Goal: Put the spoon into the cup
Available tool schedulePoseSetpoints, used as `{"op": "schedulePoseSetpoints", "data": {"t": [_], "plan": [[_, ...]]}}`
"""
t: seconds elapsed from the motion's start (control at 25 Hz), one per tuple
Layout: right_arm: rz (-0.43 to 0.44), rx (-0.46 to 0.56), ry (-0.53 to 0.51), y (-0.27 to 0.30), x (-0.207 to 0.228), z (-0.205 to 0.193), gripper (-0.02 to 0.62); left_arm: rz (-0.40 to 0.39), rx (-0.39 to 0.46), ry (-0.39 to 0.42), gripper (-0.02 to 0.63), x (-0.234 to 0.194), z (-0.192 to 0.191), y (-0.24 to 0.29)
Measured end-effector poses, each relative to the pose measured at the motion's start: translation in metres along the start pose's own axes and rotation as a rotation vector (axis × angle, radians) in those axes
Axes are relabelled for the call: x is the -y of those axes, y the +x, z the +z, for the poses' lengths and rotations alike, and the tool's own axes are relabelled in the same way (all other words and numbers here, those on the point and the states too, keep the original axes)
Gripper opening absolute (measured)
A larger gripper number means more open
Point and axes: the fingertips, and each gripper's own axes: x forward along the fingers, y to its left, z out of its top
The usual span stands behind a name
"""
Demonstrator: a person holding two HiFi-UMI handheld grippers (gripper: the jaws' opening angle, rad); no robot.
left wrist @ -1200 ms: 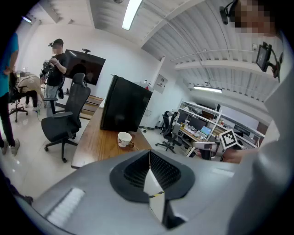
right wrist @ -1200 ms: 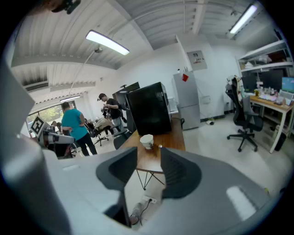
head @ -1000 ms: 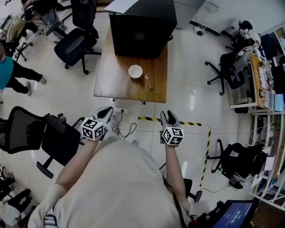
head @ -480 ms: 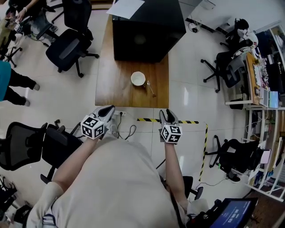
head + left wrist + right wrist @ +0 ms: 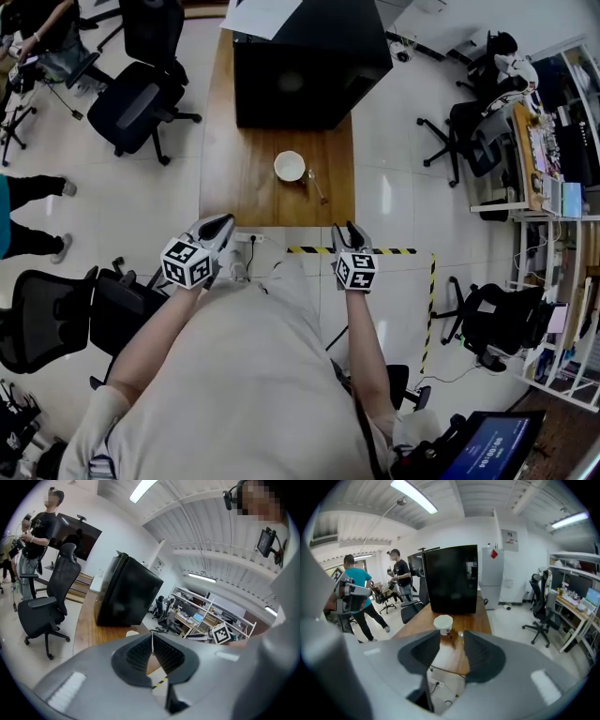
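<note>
A white cup (image 5: 290, 166) stands on the wooden table (image 5: 244, 178), with a metal spoon (image 5: 315, 184) lying just to its right. Both grippers hover over the floor short of the table's near edge and touch neither. My left gripper (image 5: 217, 228) is shut with nothing in it; its pads meet at the tips (image 5: 152, 637), and the cup (image 5: 132, 633) peeks over them. My right gripper (image 5: 349, 232) is open and empty. Between its jaws (image 5: 452, 637) I see the cup (image 5: 443, 622) and the spoon (image 5: 461, 633) farther along the table.
A big black box (image 5: 300, 66) fills the table's far end. Yellow-black tape (image 5: 394, 251) and a power strip with cable (image 5: 248, 240) lie on the floor by the near edge. Office chairs (image 5: 131, 103) stand left and right; people (image 5: 358, 597) are at the left.
Both grippers have moved forward towards the table's near edge, and the table now lies closer in view. The jaws look unchanged.
</note>
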Motion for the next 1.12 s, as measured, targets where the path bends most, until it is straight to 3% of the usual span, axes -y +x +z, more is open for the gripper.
{"op": "schedulePoseSetpoints", "data": {"t": [0.4, 0.72, 0.96, 1.12], "plan": [[0.059, -0.105, -0.165, 0.051, 0.022, -0.020, 0.166, 0.113, 0.032, -0.036, 0.000, 0.000, 0.011, 0.005], [0.168, -0.259, -0.305, 0.115, 0.026, -0.051, 0.183, 0.180, 0.042, -0.067, 0.000, 0.018, 0.020, 0.032], [0.222, -0.360, -0.347, 0.151, 0.040, -0.076, 0.183, 0.220, 0.021, -0.052, 0.000, 0.033, 0.024, 0.053], [0.245, -0.407, -0.322, 0.169, 0.045, -0.099, 0.183, 0.257, 0.004, -0.057, 0.000, 0.035, 0.021, 0.058]]}}
